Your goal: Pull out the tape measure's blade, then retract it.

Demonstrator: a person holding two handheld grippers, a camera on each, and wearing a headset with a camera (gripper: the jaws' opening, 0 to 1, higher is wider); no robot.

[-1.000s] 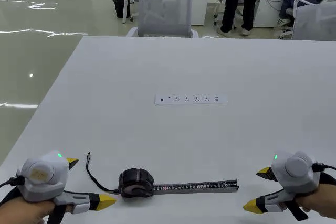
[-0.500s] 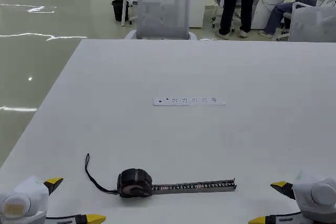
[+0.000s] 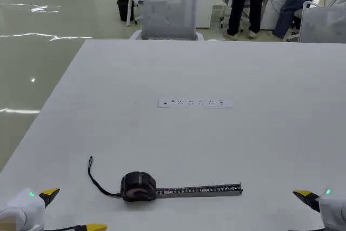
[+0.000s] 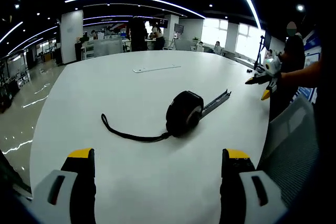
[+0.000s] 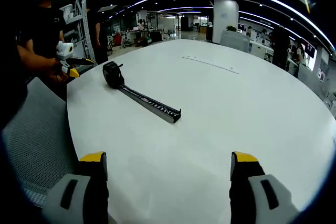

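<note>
Withdrawn: left gripper point(image 4: 158, 153) and right gripper point(image 5: 170, 156), released; ahead of both jaws, round black tape measure point(image 3: 139, 186), dark ruled blade point(image 3: 200, 190) out; retraction likely next.

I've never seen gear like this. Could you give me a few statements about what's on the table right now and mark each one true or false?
1. The tape measure has its blade pulled out, lying flat on the table. True.
2. The left tool is clamped on the tape measure. False: it is open and apart from it.
3. A white power strip lies on the table beyond the tape measure. True.
4. The right tool grips the blade's tip. False: it is open, holds nothing, and sits short of the tip.
</note>
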